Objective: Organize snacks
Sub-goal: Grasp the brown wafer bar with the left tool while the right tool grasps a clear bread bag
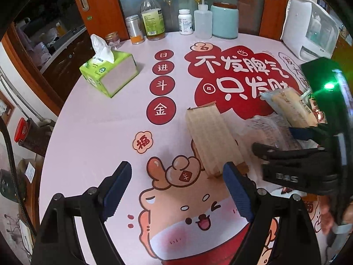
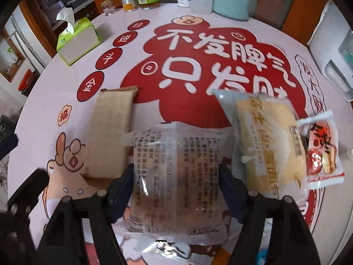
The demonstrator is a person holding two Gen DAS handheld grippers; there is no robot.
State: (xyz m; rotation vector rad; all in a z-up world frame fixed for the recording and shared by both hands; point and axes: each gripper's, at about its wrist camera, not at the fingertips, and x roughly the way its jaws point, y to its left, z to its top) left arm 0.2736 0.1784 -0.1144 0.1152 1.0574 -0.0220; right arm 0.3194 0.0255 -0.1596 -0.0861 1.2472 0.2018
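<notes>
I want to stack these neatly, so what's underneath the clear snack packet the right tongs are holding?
The clear packet sits between the right tongs. At its near end, a dark crinkled wrapper pokes out beneath. The printed tablecloth surrounds it. Anything else under it is hidden by the packet.

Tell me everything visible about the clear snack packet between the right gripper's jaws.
The clear snack packet is a see-through plastic wrapper with zigzag-cut ends and dark printed text facing up, a pale brownish snack inside. It lies flat on the tablecloth, between the kraft-brown packet and the yellow bread packet, the latter apparently overlapping its edge. The right gripper has one jaw against each long side.
</notes>
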